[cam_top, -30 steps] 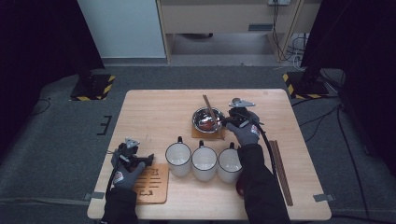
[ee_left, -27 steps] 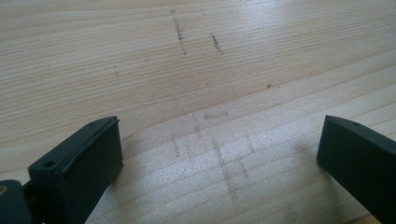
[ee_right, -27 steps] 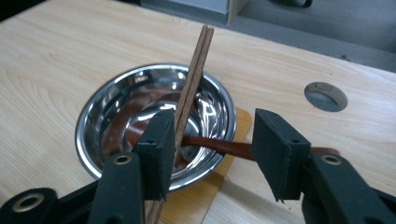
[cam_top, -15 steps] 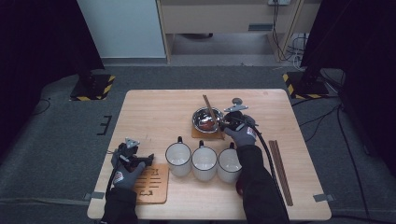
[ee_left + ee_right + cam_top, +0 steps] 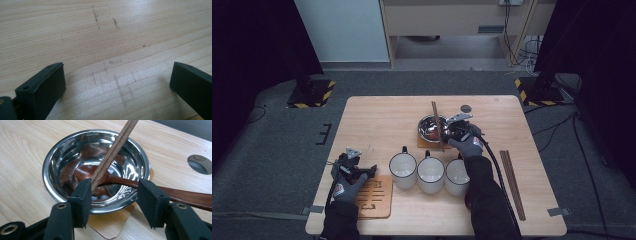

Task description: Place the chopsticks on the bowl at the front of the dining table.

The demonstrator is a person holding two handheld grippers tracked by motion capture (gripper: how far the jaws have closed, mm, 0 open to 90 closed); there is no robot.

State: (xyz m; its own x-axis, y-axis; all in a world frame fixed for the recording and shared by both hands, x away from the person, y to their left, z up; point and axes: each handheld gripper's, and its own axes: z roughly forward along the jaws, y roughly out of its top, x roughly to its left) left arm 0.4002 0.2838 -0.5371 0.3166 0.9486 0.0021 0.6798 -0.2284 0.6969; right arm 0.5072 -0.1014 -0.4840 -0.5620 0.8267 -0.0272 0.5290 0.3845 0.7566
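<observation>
A steel bowl (image 5: 431,128) (image 5: 75,152) sits on a small wooden coaster (image 5: 424,144) behind the mugs. Inside it lies a dark red-brown wooden spoon (image 5: 190,196), its handle running out to the right under my right jaws. A pair of chopsticks (image 5: 436,119) (image 5: 115,145) rests across the bowl, its near end against the inner face of one jaw. My right gripper (image 5: 453,129) (image 5: 113,200) is at the bowl's rim; its jaws have just been opening and stand apart, pressing on nothing. My left gripper (image 5: 368,171) (image 5: 117,82) stands open over bare table (image 5: 112,30).
Three white mugs (image 5: 431,171) stand in a row in front of the bowl. A slatted wooden trivet (image 5: 374,196) lies by the left hand. Another pair of chopsticks (image 5: 513,184) lies near the table's right edge. A round hole (image 5: 466,108) (image 5: 198,163) is behind the bowl.
My right gripper has edged a little to the left, closer to the bowl. The left hand has stayed where it was.
</observation>
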